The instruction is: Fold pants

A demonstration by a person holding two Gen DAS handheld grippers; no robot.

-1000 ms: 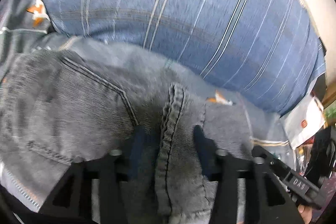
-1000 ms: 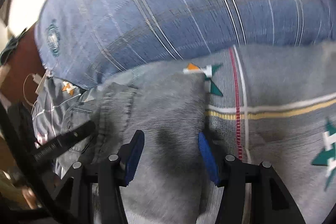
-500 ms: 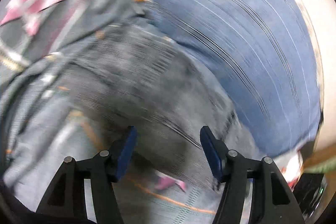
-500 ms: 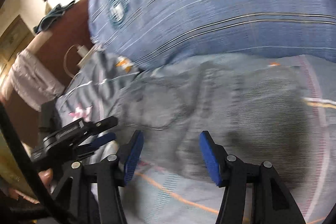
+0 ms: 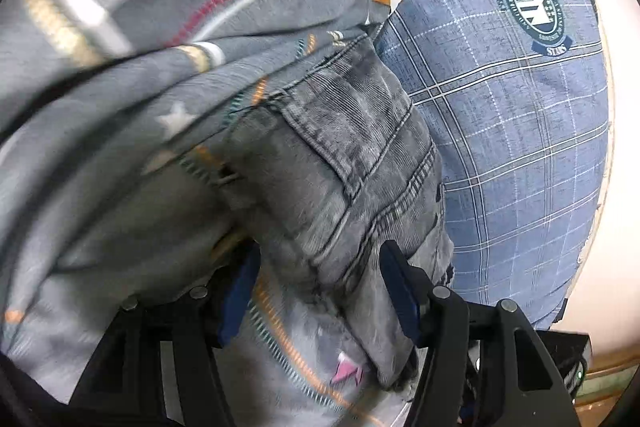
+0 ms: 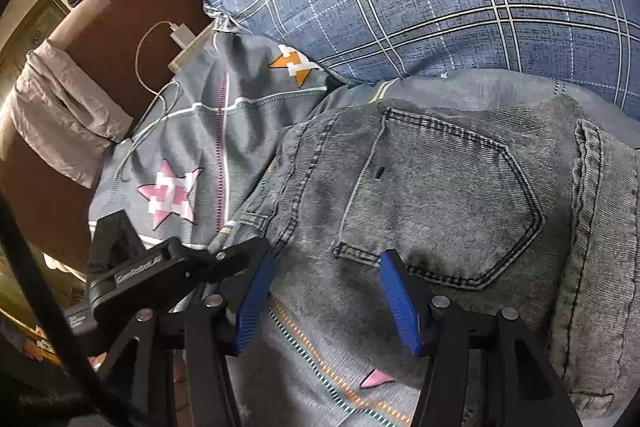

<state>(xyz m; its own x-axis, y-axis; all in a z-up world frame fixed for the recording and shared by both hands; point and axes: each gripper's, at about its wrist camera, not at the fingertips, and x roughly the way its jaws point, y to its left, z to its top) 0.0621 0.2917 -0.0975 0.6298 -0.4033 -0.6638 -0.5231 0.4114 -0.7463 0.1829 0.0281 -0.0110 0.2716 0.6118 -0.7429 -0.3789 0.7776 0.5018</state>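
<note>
A second ago both tongs stood astride the jeans; now they have drawn back. Left tongs (image 5: 320, 291) gape wide, empty. The jeans (image 6: 440, 203) lie folded on the bed (image 6: 192, 131), at 12 o'clock. Right tongs (image 6: 326, 301) gape likewise, empty. The fold looks finished.

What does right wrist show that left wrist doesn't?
Only the right wrist view: the left gripper itself, a white charger with cable, the brown headboard and the jeans' full back pocket.

Only the left wrist view: the folded edge of the jeans running between the left gripper's open fingers.

Both: grey jeans, star-print bedsheet, blue plaid pillow with its round emblem. Both grippers, including the right gripper, are open.
</note>
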